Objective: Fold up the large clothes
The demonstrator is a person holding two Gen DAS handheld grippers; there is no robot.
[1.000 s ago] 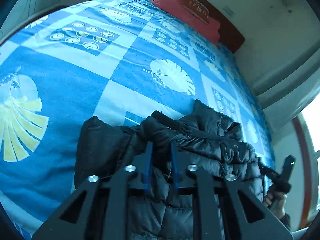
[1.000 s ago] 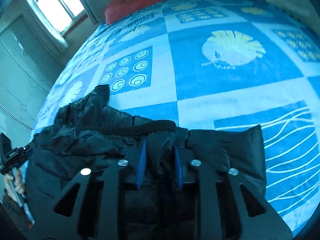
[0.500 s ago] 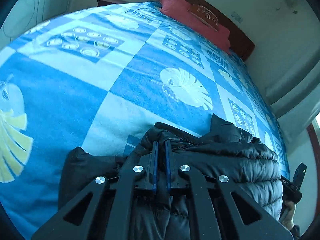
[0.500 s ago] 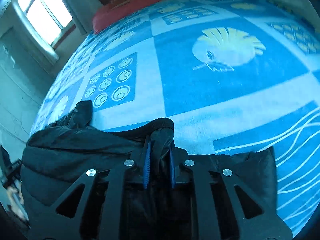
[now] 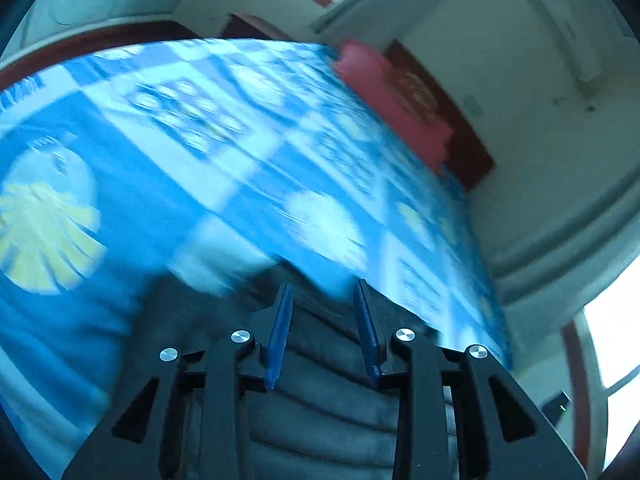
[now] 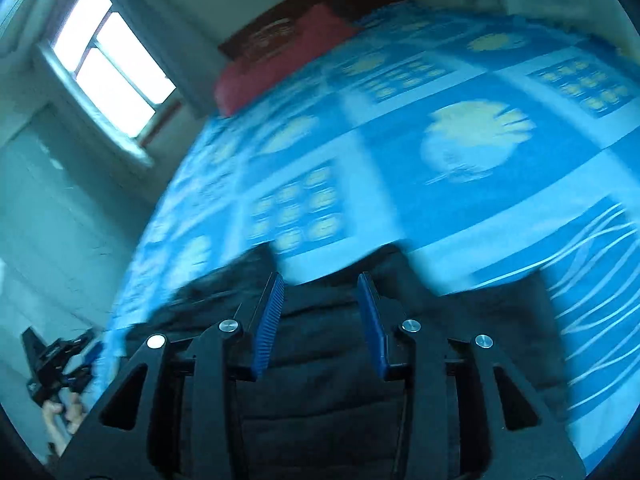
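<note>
Blue patterned bedspread carries the black puffer jacket at its near edge. Left gripper and right gripper above jacket, jaws opening, nothing between them. Best to clear fabric fully before regrasping.

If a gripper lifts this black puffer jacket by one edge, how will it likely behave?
The black puffer jacket would probably droop: it lies in soft, slumped folds on the blue bedspread. Its puffy quilted channels suggest it is light for its bulk and springs back. The smooth-looking shell may slip between narrow fingers.
</note>
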